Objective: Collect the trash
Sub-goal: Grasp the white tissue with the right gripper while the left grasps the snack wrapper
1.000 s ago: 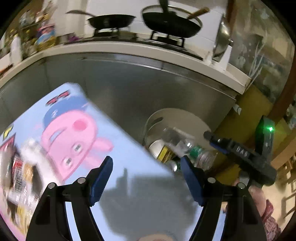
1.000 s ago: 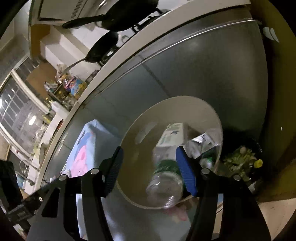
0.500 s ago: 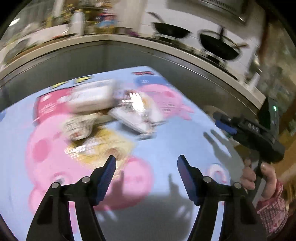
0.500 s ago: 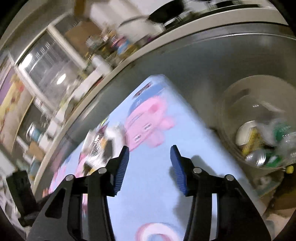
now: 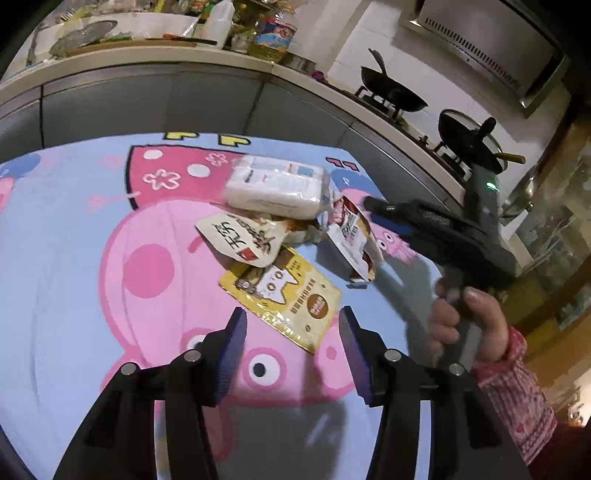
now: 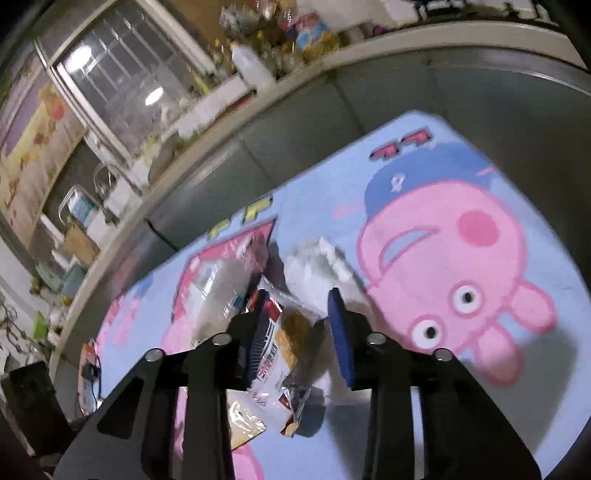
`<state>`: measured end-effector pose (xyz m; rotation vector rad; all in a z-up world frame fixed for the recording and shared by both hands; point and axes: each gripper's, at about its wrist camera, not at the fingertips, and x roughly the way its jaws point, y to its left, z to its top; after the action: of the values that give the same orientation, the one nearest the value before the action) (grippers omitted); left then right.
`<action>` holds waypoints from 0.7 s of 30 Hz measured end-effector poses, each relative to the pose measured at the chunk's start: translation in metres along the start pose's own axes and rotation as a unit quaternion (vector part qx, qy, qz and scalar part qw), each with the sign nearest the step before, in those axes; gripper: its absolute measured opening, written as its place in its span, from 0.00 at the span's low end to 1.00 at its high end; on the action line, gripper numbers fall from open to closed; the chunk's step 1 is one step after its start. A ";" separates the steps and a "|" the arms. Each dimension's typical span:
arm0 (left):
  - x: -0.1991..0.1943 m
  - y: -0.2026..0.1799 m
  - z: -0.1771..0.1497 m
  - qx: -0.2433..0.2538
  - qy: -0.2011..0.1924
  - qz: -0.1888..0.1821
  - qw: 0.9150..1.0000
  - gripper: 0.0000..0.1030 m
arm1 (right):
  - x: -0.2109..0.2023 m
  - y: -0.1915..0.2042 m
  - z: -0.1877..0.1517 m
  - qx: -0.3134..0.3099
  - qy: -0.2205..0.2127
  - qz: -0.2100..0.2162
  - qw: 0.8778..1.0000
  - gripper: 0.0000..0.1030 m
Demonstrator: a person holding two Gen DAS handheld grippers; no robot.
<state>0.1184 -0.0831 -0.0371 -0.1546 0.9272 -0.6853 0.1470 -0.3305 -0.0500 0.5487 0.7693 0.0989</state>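
Note:
A pile of trash lies on the pig-print tablecloth: a white tissue pack, a white pouch with black characters, a yellow cat-print pouch and a red-and-white snack wrapper. My left gripper hovers just short of the yellow pouch, jaws closing, with only the pouch's near corner between them. A hand holds my right gripper at the snack wrapper. In the right wrist view the right gripper straddles the snack wrapper, jaws closing, with a gap left at the right pad.
Steel-fronted cabinets under a pale counter run behind the table. Two black woks sit on the stove at the right, with bottles and jars further left. Crumpled white plastic lies beyond the wrapper. The cloth's far edge drops off.
Both views have swung from the bin of bottles to the trash pile on the cloth. Both jaws have narrowed. The right gripper has come down around the snack wrapper.

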 end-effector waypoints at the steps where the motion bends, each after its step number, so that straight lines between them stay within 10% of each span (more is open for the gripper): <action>1: 0.002 0.001 0.001 0.000 0.003 -0.002 1.000 0.50 | 0.006 0.001 -0.007 0.007 0.023 0.016 1.000 0.28; 6: 0.015 -0.001 0.003 -0.002 0.015 -0.016 1.000 0.54 | -0.009 0.015 -0.043 -0.019 0.054 0.102 0.993 0.29; 12: 0.041 -0.015 0.016 0.016 0.024 -0.022 0.999 0.54 | -0.045 -0.025 -0.023 0.016 -0.049 0.006 0.999 0.47; 21: 0.053 -0.015 0.037 0.028 0.001 0.043 0.999 0.70 | -0.014 -0.028 -0.012 -0.030 -0.014 -0.068 0.997 0.60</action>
<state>0.1622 -0.1326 -0.0448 -0.0643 0.9099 -0.6300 0.1261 -0.3532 -0.0621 0.4375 0.7724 -0.0117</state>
